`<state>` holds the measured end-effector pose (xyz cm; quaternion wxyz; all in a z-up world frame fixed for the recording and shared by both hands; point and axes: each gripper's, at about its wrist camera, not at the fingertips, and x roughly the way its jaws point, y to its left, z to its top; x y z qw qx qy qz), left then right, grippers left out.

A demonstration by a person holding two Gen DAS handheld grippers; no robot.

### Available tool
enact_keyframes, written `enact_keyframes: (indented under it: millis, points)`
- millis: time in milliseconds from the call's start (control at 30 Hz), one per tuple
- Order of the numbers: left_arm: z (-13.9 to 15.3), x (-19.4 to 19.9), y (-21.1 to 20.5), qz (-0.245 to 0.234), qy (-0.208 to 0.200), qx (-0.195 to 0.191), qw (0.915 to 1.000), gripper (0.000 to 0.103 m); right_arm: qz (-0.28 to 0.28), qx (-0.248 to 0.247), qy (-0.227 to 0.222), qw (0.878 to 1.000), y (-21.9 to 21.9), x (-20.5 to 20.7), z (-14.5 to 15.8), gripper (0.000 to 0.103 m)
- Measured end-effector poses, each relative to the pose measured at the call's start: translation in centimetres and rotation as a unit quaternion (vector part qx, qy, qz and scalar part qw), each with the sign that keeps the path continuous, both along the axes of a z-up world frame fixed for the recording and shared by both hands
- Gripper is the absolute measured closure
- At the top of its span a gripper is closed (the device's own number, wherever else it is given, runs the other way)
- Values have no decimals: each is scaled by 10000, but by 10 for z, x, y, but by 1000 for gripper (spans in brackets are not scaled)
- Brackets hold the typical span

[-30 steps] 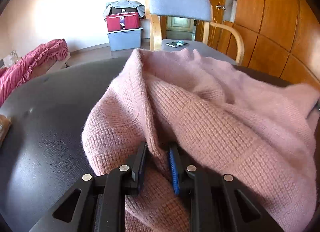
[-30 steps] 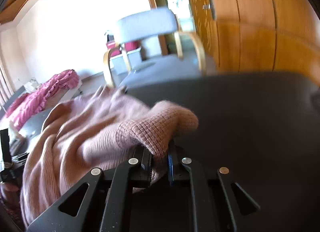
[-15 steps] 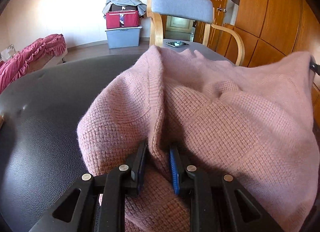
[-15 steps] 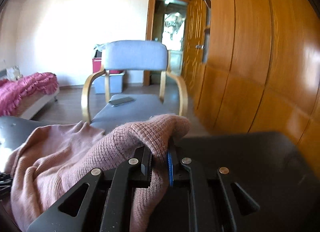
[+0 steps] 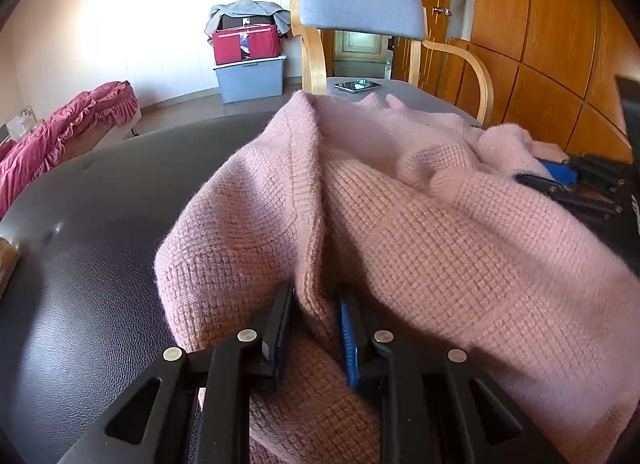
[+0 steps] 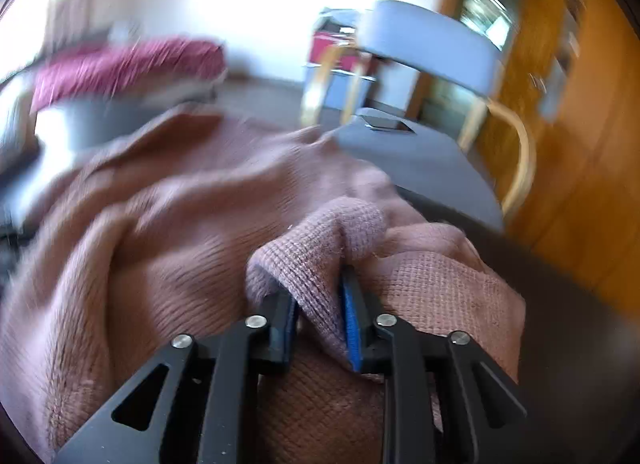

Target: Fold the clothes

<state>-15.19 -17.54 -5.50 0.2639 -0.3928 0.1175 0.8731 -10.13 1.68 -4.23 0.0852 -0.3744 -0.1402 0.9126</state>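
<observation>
A pink knitted sweater [image 5: 420, 232] lies bunched on the black leather table [image 5: 88, 264]. My left gripper [image 5: 316, 304] is shut on a raised fold of its near edge, and the knit fills the gap between the pads. In the blurred right wrist view, my right gripper [image 6: 320, 304] has a ribbed cuff-like fold of the sweater [image 6: 320, 248] between its jaws, which are opening; the cloth still touches both pads. The right gripper [image 5: 556, 180] also shows at the sweater's far right side in the left wrist view, low over the table.
Behind the table stands a wooden armchair [image 5: 360, 8] with grey cushions and a phone [image 5: 357, 85] on its seat. Wooden cabinets [image 5: 560, 44] line the right. A grey bin with a red bag [image 5: 248, 60] sits by the far wall. A red ruffled cover [image 5: 68, 124] lies on the left.
My right gripper swung left and down with the sweater's end, rolling as it went, and its jaws have widened. The sweater's right side dropped from raised to low. The left gripper stayed put.
</observation>
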Motion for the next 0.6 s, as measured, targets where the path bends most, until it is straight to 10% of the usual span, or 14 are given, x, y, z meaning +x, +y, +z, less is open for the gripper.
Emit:
enact_keyframes:
  millis: [167,400,600]
  points:
    - [-1,1,2,5,31,-39,10000,82,222,711,-128,9971,-16,27,14,42]
    - [-1,1,2,8,47,-59,10000,82,-508,-757,976,9910,56,98,60,26]
    - [-1,2,2,8,61,-78,10000,82,-2412,-2809,1504,9167,180,125,50,24]
